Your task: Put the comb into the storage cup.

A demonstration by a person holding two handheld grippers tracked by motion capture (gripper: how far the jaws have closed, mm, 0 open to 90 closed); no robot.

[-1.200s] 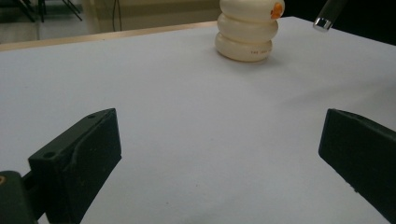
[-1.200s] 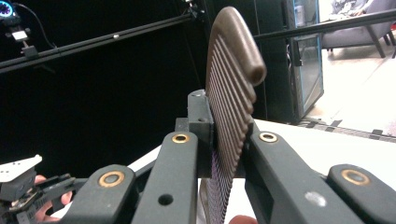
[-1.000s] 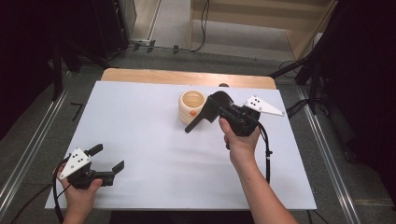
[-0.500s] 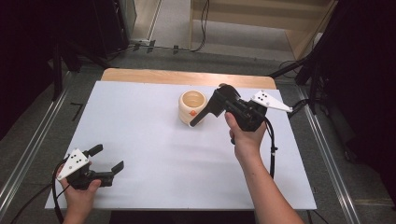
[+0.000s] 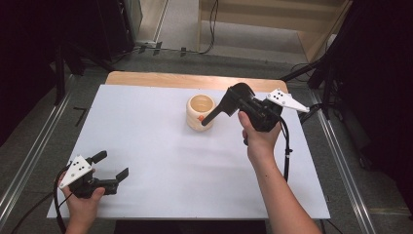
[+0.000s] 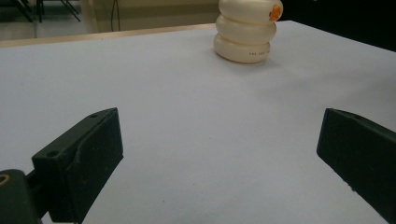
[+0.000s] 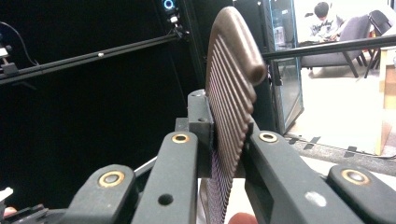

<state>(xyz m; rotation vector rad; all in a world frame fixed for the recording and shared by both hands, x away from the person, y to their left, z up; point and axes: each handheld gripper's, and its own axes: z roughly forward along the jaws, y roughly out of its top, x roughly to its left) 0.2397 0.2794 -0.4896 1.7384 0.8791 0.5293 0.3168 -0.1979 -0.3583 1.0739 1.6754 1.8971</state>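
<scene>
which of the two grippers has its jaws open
The left gripper, held low near the table's front left corner: its jaws stand wide apart with nothing between. The right gripper, by the cream cup, is clamped on a ridged brown tool.

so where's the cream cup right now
In the high view the cream cup stands on the white table toward its far edge, near the middle, just left of the right gripper, whose tip reaches its side.

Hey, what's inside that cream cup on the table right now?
From the high view, the cup looks empty: only its pale inner wall shows. The dark ribbed tool held by the right gripper crosses its near rim, hiding a sliver.
</scene>
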